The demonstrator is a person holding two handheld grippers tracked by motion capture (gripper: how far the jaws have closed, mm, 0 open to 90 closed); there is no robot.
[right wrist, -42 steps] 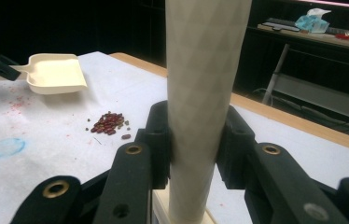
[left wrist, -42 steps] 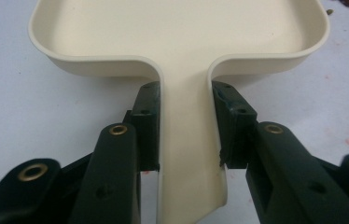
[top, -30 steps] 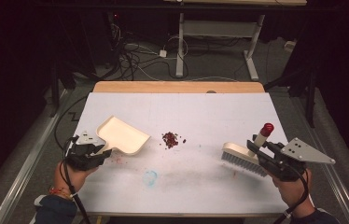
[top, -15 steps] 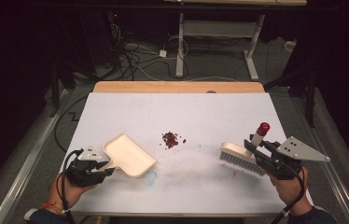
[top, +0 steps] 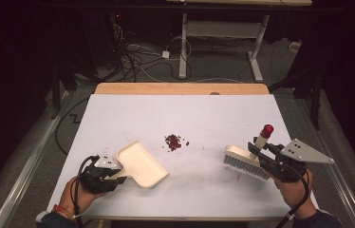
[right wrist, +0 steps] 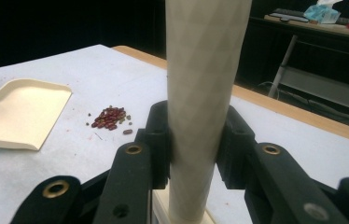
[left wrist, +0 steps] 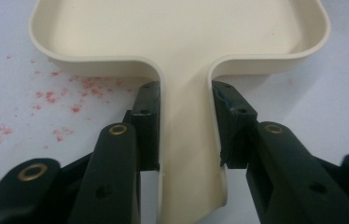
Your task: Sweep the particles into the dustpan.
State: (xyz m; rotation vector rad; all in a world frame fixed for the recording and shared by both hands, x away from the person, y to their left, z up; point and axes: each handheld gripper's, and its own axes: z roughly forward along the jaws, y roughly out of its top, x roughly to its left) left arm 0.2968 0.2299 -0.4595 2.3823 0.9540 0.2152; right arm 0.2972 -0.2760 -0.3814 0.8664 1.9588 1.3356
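Note:
A cream dustpan [top: 141, 164] lies flat on the white table [top: 180, 114] at the front left, its mouth toward the centre. My left gripper [top: 118, 175] is shut on the dustpan's handle [left wrist: 186, 140]. A small heap of dark red beans [top: 173, 141] sits mid-table, a short way beyond the pan's lip; the same beans [right wrist: 110, 117] lie left of the brush handle in the right gripper view. At the right, my right gripper [top: 257, 151] is shut on the handle [right wrist: 203, 93] of a cream brush [top: 243, 161], whose handle ends in a red tip [top: 266, 128]. The bristles rest near the table.
Red stains [left wrist: 46, 98] speckle the table beside the dustpan handle. A wooden strip [top: 180, 89] edges the table's far side. Beyond it are cables on the floor [top: 137, 61] and the legs of a white desk [top: 223, 33].
My left gripper has carried the dustpan toward the front edge and slightly right, turning its mouth toward the beans. The brush and right gripper have stayed put.

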